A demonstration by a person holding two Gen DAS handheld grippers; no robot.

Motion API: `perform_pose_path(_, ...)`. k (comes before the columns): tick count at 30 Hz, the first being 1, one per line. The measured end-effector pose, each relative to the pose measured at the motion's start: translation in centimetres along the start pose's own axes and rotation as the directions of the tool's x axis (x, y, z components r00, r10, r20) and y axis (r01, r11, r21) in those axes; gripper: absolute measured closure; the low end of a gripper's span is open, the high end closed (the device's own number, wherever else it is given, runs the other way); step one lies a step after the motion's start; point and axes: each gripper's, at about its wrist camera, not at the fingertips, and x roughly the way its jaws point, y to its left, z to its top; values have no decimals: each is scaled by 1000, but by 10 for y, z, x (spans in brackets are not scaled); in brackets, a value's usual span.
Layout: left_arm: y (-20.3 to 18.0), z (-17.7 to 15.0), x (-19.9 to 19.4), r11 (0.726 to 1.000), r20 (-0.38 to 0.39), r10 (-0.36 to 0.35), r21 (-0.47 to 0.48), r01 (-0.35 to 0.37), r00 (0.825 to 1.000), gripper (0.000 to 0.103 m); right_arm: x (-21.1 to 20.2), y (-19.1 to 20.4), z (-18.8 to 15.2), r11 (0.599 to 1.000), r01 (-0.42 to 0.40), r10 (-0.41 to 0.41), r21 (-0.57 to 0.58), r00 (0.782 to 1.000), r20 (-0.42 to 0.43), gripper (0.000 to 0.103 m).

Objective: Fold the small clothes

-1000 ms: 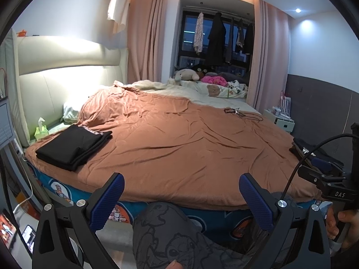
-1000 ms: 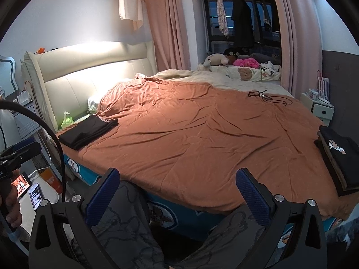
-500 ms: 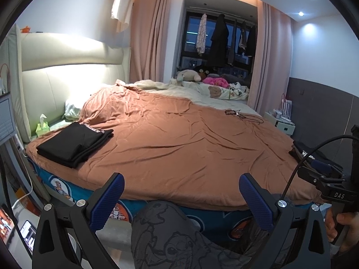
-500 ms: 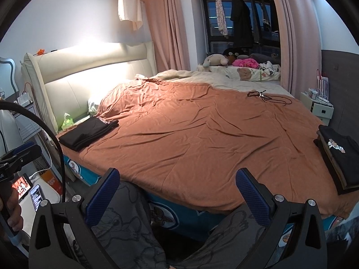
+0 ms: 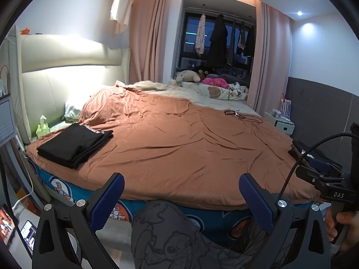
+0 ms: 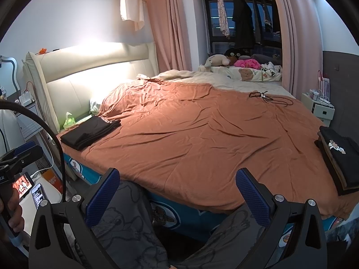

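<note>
Between garments, judging by bare bed. Left tongs and right tongs spread wide, empty. Folded black pile at left; dark stack at right edge. Next: fetch garment from stack, spread flat.

You are aiming both wrist cameras from the bedside across the bed, sharing its orange blanket.

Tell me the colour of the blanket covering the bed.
Rust orange-brown, plain; the blanket shows best in the right wrist view.
</note>
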Motion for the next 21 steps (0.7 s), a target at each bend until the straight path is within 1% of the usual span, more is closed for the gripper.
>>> perform_pose_path(21,-2,1,-5,1000,3,-3,2,3,1000,0,-1,3,0,1000,-4,4,-1,1000,-9,0)
